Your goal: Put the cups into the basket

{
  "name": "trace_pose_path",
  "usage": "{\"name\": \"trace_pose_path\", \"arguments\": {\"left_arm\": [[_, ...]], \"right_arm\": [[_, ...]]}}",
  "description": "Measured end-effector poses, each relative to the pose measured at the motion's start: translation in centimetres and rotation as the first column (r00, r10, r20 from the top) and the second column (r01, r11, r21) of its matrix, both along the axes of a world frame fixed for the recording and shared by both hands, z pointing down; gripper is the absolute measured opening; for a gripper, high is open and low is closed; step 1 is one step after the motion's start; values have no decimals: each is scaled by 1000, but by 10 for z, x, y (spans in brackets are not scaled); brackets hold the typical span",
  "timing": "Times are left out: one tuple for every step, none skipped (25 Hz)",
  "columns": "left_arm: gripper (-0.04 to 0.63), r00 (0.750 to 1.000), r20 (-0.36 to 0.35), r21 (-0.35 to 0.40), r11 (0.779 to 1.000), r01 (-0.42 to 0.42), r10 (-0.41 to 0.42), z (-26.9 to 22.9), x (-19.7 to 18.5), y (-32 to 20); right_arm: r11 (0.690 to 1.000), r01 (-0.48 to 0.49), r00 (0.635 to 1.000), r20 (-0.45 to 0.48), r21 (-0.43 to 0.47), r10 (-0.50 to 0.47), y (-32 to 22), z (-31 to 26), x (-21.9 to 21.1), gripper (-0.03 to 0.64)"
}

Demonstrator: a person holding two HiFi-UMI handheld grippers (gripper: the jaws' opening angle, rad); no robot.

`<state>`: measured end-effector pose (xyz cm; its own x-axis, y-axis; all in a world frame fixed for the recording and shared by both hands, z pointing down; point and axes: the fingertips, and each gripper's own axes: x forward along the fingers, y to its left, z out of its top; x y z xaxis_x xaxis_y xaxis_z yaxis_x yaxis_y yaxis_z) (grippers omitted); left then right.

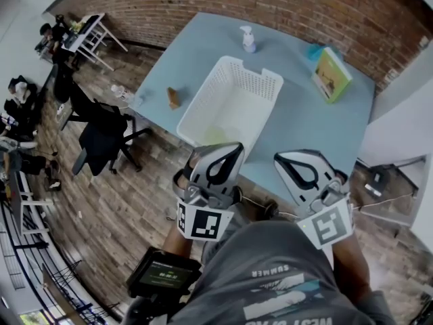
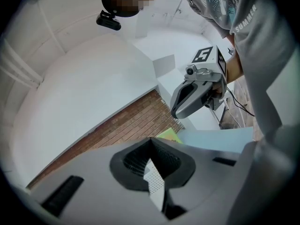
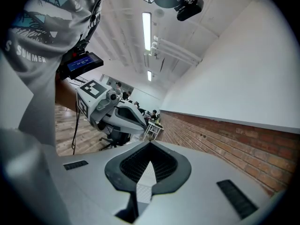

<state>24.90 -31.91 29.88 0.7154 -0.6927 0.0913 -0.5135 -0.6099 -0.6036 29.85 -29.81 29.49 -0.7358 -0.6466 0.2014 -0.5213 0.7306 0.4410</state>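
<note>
Currently my left tool [image 1: 220,156] and right tool [image 1: 298,162] sit side by side at the near edge of the worktop [image 1: 301,124]. Each one's own view shows the jaws fully together, tip against tip, with nothing gripped. The basket [image 1: 201,99] stands on the worktop directly ahead of the left tool, its near end just beyond that tool's tip and ahead-left of the right tool. A pale yellow-green form [image 1: 216,135] lies on the basket floor at that near end; I cannot tell whether it is a cup. A small brown object [image 1: 174,98] rests left of the basket. A spray bottle [image 1: 248,39] stands beyond the basket. A green book [image 1: 331,74] lies well ahead of the right tool.
</note>
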Motion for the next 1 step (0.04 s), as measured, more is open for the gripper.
{"name": "trace_pose_path", "arguments": {"left_arm": [[-3, 1000, 15, 3, 1000, 5, -5, -1, 3, 2]], "right_arm": [[1000, -1, 1000, -1, -1, 1, 3, 0, 4, 14]]}}
